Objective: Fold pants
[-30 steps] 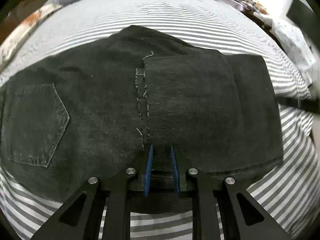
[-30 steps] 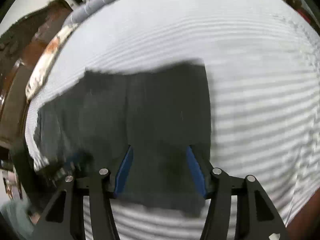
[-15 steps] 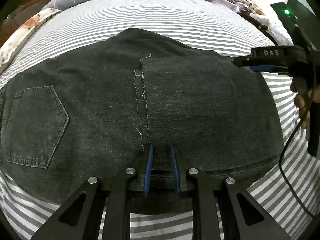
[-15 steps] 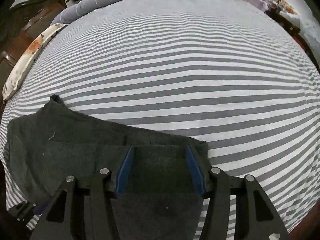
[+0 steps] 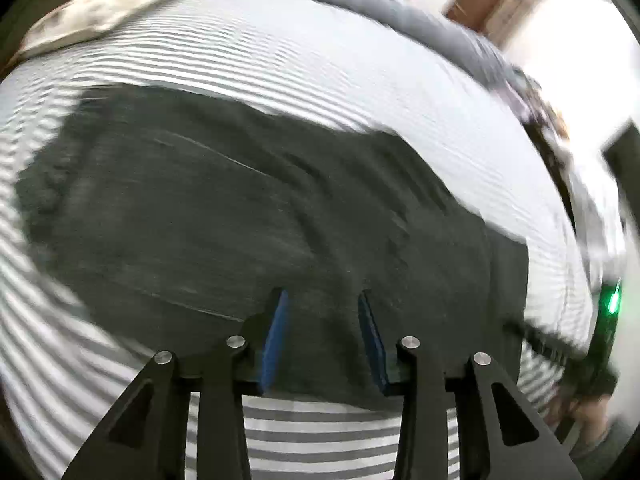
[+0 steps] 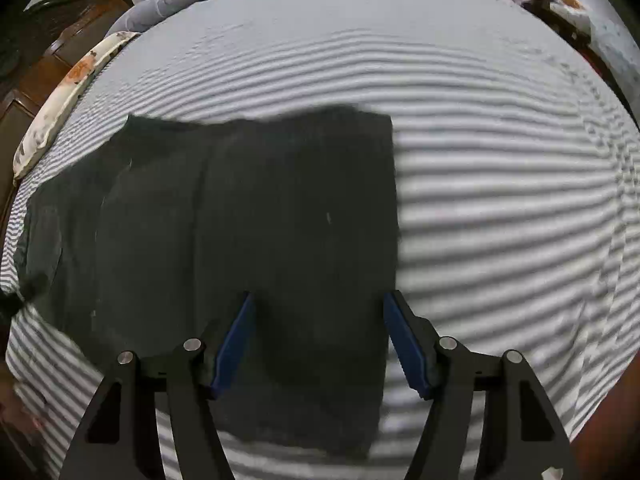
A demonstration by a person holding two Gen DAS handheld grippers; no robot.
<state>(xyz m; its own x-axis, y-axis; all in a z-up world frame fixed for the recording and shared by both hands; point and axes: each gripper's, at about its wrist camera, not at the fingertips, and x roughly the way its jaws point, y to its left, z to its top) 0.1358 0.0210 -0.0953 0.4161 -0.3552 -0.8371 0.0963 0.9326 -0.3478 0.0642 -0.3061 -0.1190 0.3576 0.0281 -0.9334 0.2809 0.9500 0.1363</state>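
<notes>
Both grippers' jaws have just been opening, empty above the black jeans [image 6: 256, 220], whose heavy, limp denim wants gripping at a folded edge.

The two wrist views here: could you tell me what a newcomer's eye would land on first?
First, the dark pants, folded flat in the middle of the grey-and-white striped bedsheet. Next, the blue-padded fingers of the right gripper, standing wide open just above the cloth. In the blurred left wrist view, the left gripper has just been opening over the same dark fabric.
</notes>
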